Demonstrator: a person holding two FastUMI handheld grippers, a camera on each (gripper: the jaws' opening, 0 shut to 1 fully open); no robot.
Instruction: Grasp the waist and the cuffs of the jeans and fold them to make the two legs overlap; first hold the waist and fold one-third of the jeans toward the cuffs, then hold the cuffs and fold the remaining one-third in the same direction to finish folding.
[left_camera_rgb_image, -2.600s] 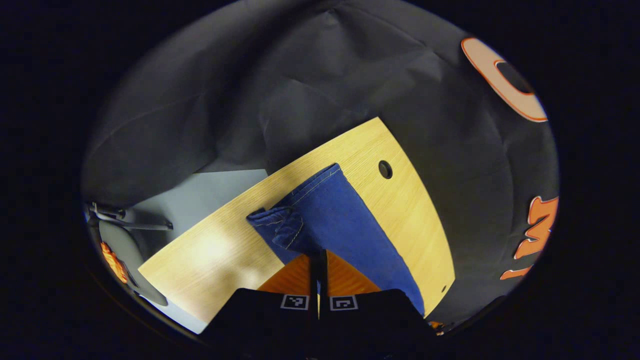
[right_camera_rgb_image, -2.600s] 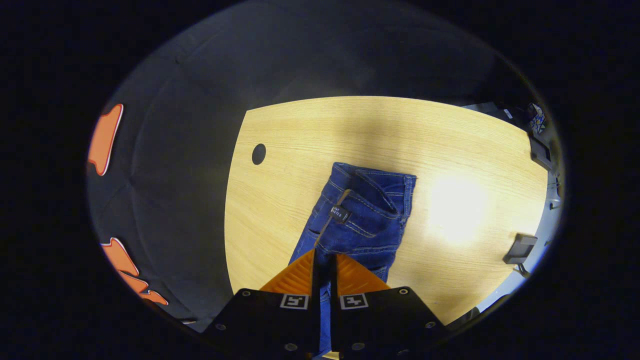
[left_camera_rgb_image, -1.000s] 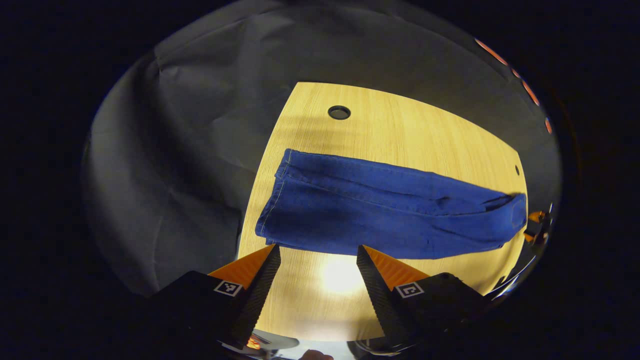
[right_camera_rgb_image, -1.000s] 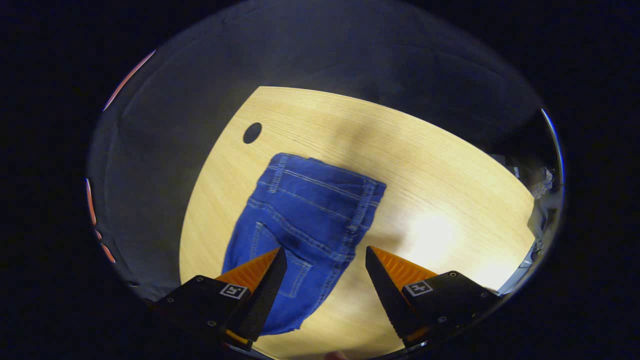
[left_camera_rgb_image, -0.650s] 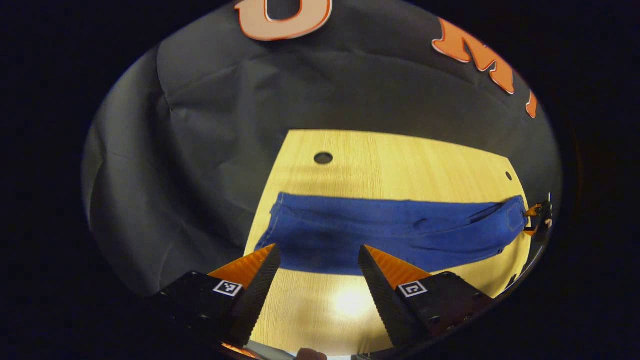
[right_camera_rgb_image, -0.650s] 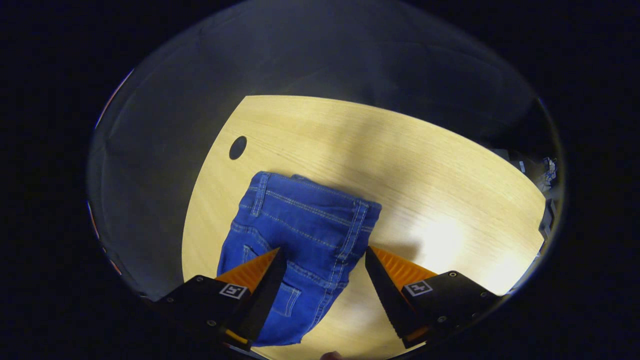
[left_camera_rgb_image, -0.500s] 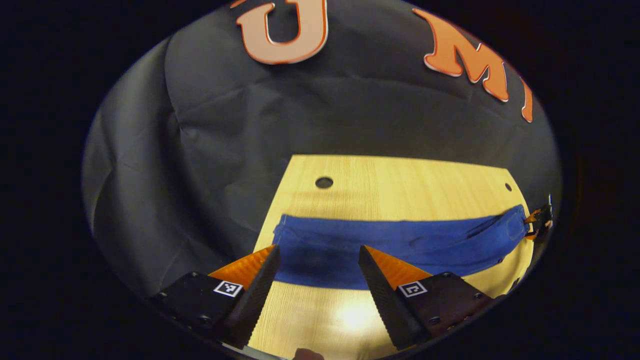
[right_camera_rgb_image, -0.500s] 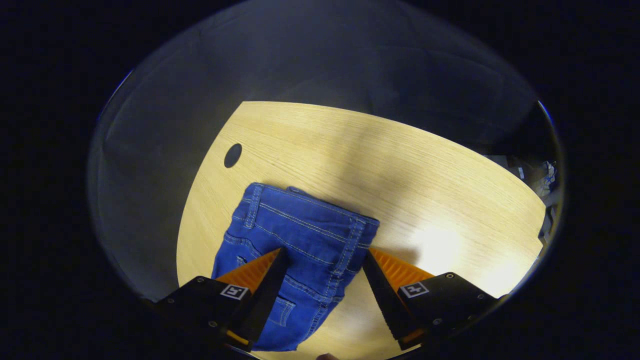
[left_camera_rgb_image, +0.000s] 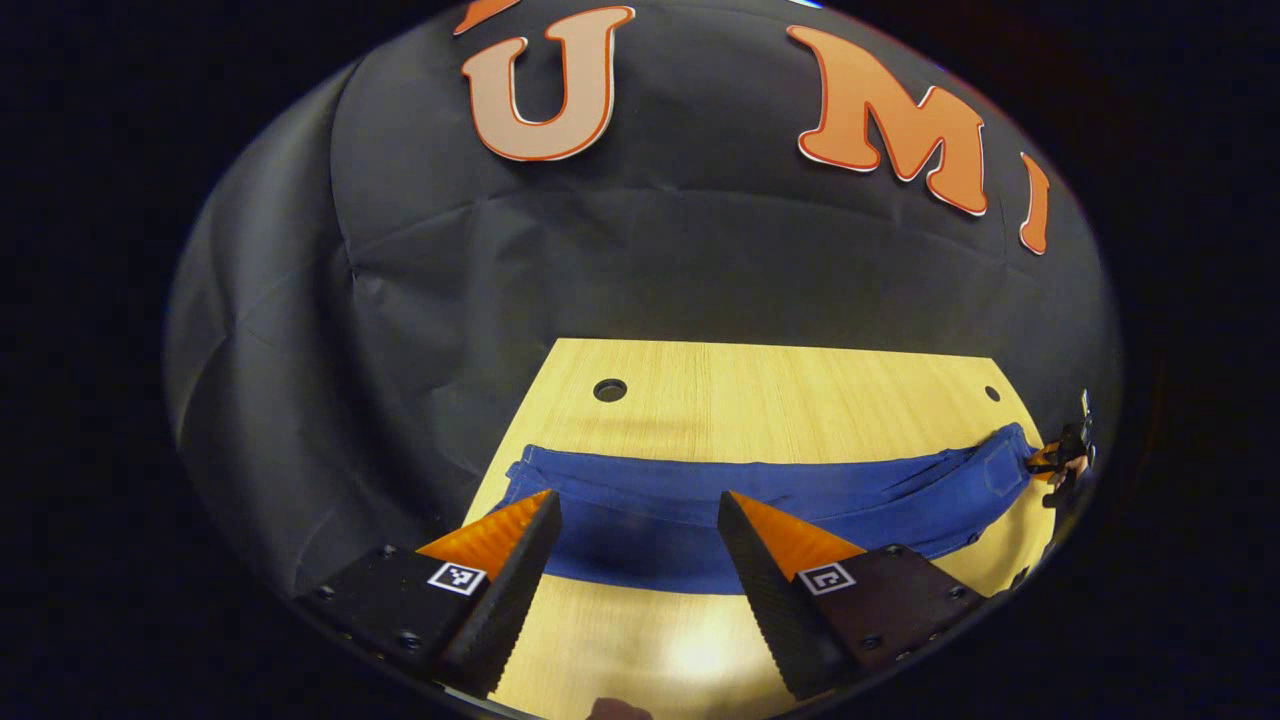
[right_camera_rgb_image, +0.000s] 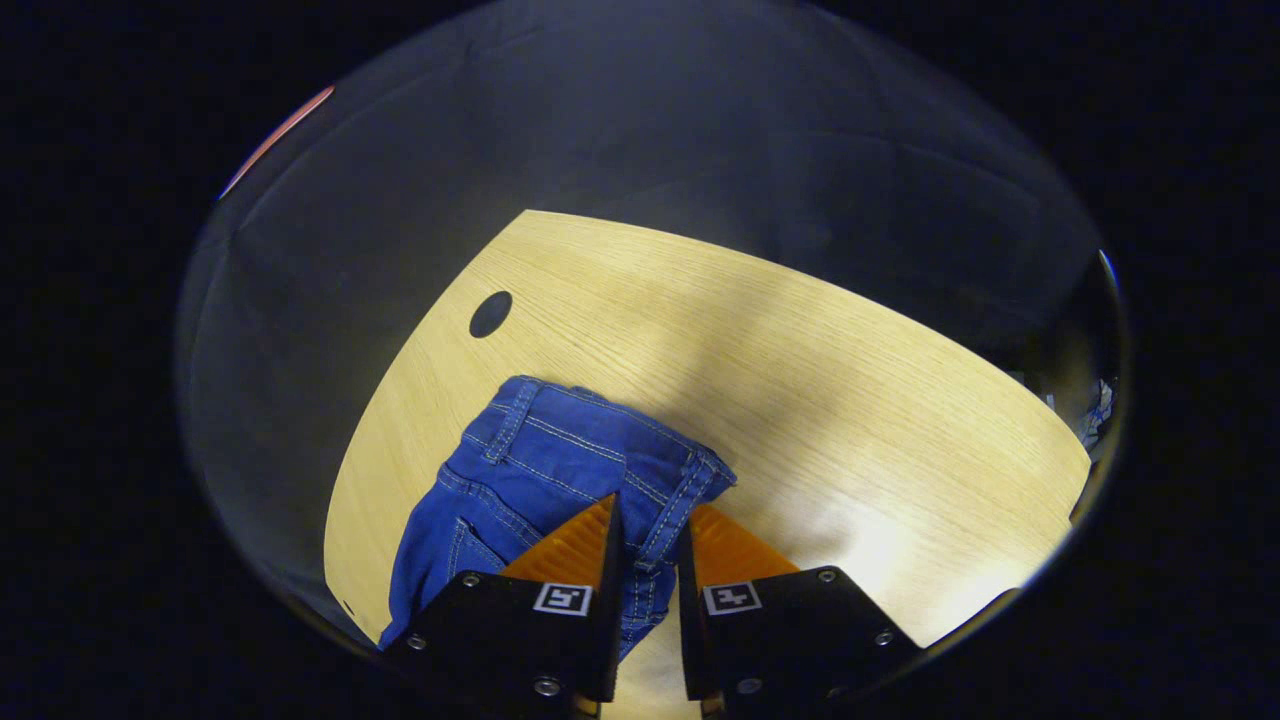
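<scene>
Blue jeans (left_camera_rgb_image: 800, 490) lie flat in a long band across the wooden table (left_camera_rgb_image: 760, 385), legs overlapping. The cuffs (left_camera_rgb_image: 520, 478) are at the band's left end and the waist (left_camera_rgb_image: 1005, 450) at its right. My left gripper (left_camera_rgb_image: 637, 497) hovers open just before the cuff end, its fingers apart over the denim. In the right gripper view the waist (right_camera_rgb_image: 560, 440) with belt loops lies close below me. My right gripper (right_camera_rgb_image: 650, 505) is shut on the waistband edge, denim pinched between both fingers. That gripper (left_camera_rgb_image: 1065, 465) also shows small at the far right of the left gripper view.
A round cable hole (left_camera_rgb_image: 609, 390) sits in the table behind the cuffs, and a smaller hole (left_camera_rgb_image: 991, 393) near the waist end. In the right gripper view the hole (right_camera_rgb_image: 490, 314) lies beyond the waist. Black cloth wall stands behind the table. Bare wood (right_camera_rgb_image: 850, 400) stretches right of the waist.
Both grippers let go of the jeans and opened. The right gripper has now shut on the waistband edge. The left gripper has dropped low toward the cuff end, still open.
</scene>
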